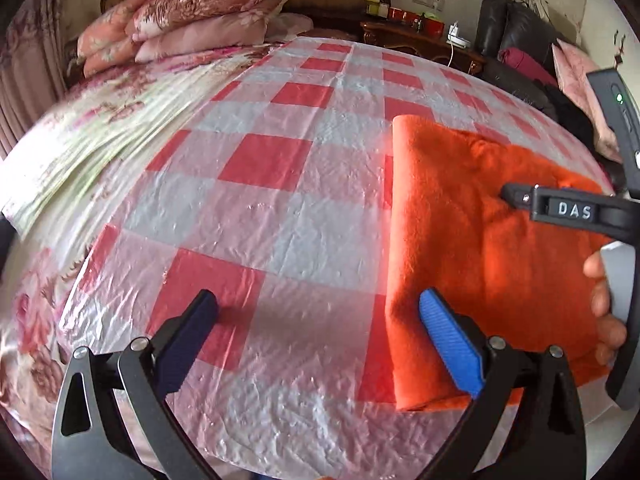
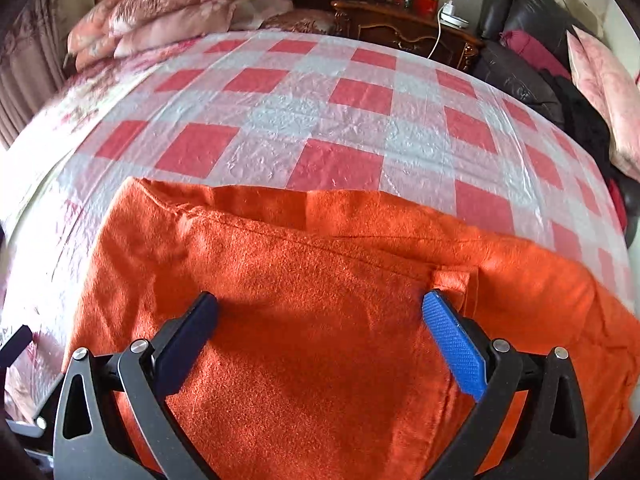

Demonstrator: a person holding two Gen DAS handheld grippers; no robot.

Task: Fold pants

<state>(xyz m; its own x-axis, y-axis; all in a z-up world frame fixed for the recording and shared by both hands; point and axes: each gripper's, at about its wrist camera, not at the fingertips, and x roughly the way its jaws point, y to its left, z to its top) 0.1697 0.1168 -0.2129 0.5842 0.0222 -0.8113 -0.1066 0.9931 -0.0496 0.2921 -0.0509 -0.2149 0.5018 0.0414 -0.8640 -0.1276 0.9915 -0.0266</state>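
Observation:
The orange pants (image 1: 480,240) lie folded into a thick rectangle on the red-and-white checked plastic sheet (image 1: 260,168) over the bed. My left gripper (image 1: 320,312) hangs open above the sheet, its blue pad just over the pants' left edge and nothing between its fingers. In the right wrist view the pants (image 2: 320,280) fill the lower half, a belt loop (image 2: 454,278) showing at the right. My right gripper (image 2: 320,312) is open above the pants with nothing in it. In the left wrist view the right gripper (image 1: 516,196) and a hand (image 1: 604,304) show at the right edge.
Folded floral quilts (image 1: 188,16) are stacked at the head of the bed. A wooden nightstand (image 1: 424,40) with jars and a charger stands behind, beside a black leather seat (image 1: 516,36) with cushions (image 2: 604,84). Floral bedding (image 1: 76,136) lies left of the sheet.

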